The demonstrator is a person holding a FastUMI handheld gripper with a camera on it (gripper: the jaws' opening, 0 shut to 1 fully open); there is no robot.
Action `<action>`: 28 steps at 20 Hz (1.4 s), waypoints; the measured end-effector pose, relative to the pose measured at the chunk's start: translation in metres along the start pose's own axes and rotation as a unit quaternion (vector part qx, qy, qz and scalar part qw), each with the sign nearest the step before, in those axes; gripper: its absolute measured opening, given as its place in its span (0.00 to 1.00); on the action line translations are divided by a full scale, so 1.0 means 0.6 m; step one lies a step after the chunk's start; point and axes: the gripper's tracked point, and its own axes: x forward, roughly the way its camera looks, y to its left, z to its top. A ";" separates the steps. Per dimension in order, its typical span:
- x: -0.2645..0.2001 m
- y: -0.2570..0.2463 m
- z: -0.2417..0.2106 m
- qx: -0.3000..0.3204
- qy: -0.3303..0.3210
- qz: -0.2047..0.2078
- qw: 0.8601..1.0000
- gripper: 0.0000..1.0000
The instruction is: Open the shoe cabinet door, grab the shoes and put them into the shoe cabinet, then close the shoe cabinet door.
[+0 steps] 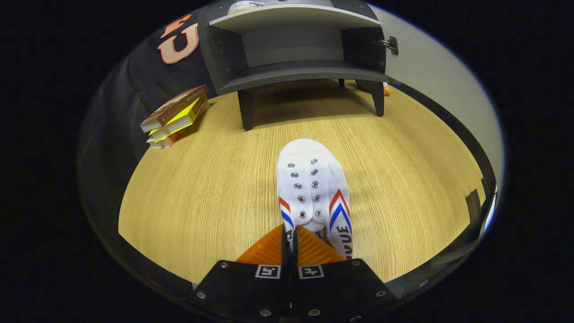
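Sneaker (313,193) in white canvas, red and blue chevrons on its sides, runs straight ahead of your tongs (290,240), heel toward you and toe aimed at the shoe cabinet (296,49). Its long axis lines up with the two orange fingers (264,249), so the path to the cabinet is a forward carry along that same line. The fingers are drawn nearly together, with just a thin slit between them, and the rear edge of the shoe's collar appears pinched in that slit; you seem to have it by the heel. Whether the sole rests on the wooden table (188,197) or hangs just above it cannot be told from here. The cabinet stands well beyond the toe, its door (430,76) swung open to the right, the lower shelf (296,74) bare and facing you. Stacked books (177,117) lie off to the left, near the cabinet's leg.
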 end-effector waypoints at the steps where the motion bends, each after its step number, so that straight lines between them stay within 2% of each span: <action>1: -0.008 0.002 0.011 0.010 0.001 0.003 1.000 0.00; 10: -0.103 -0.018 0.153 0.012 -0.067 -0.005 0.998 0.00; 16: -0.213 -0.014 0.284 -0.001 -0.151 0.011 0.989 0.00; 22: -0.292 0.005 0.403 -0.013 -0.193 0.026 0.981 0.00; 28: -0.321 0.005 0.530 -0.028 -0.234 0.009 0.972 0.00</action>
